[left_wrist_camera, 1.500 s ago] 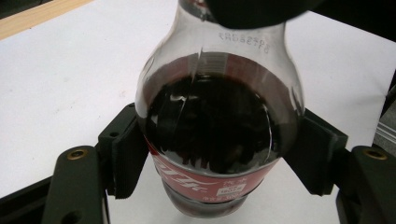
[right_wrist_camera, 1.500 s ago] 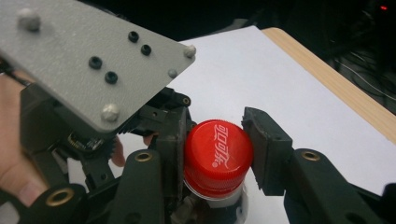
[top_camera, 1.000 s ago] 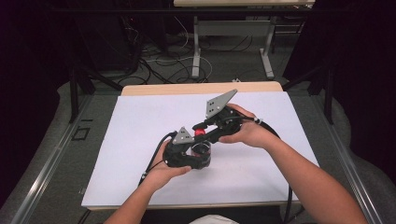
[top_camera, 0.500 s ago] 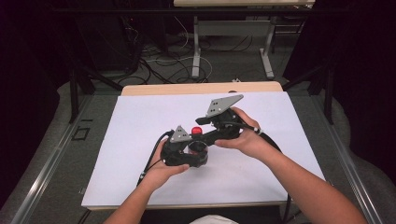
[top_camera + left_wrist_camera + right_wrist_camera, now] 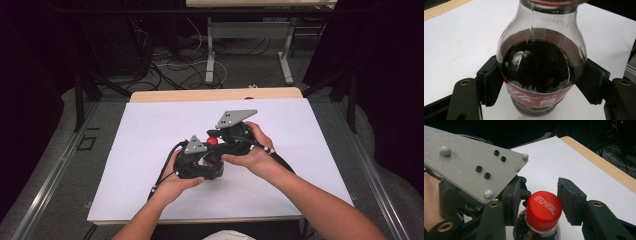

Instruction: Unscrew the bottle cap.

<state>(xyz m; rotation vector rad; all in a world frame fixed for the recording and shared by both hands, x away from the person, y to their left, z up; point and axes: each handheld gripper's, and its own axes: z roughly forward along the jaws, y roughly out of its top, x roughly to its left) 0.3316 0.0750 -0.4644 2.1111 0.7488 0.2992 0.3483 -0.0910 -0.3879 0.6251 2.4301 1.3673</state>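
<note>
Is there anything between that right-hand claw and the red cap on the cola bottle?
Nothing visible. In the right gripper view the red cap sits in the open gap of the right gripper, its jaws on either side. The left gripper clamps the bottle lower down.

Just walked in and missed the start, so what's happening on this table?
A person is working on a cola bottle over a white table. The left tongs clamp the bottle's body. The right tongs sit around its red cap, with a gap visible on one side, so not yet gripping it.

White sheet (image 5: 150, 150) over wooden table (image 5: 215, 94); floor cables (image 5: 165, 60) beyond.
</note>
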